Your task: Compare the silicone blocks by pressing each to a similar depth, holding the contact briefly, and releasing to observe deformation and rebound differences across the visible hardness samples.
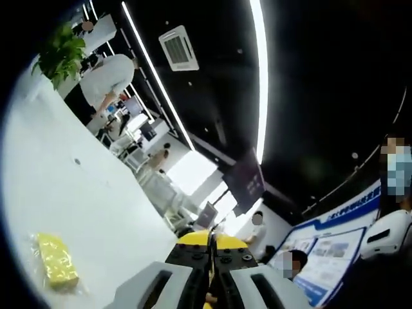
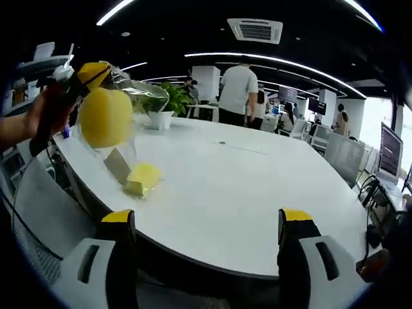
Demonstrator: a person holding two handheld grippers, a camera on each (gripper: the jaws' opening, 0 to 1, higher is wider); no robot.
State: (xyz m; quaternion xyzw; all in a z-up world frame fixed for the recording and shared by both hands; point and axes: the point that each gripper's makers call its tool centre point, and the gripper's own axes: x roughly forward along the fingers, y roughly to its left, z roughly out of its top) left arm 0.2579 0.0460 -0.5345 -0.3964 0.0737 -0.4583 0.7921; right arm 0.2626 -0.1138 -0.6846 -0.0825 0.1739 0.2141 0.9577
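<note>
two yellow silicone pieces are present. white table [image 2: 257,193] carries one yellow block [image 2: 143,178] in clear wrap, near its edge. left gripper [image 2: 90,80] holds the rounder yellow sample [image 2: 105,118] aloft, jaws closed on its bag [image 2: 132,87]. right gripper [image 2: 209,225] stands wide open, empty, short of the table. judged step: presenting a sample; next calls for a gentle press.

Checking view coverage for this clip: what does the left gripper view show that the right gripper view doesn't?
Left gripper view: the left gripper seen from behind with fingers together, and a blue-and-white poster board. Right gripper view: the right gripper open, a hand, and a bagged yellow block hanging from the left gripper. Both: the white table, a loose yellow block, the plant, a person in a white shirt.
</note>
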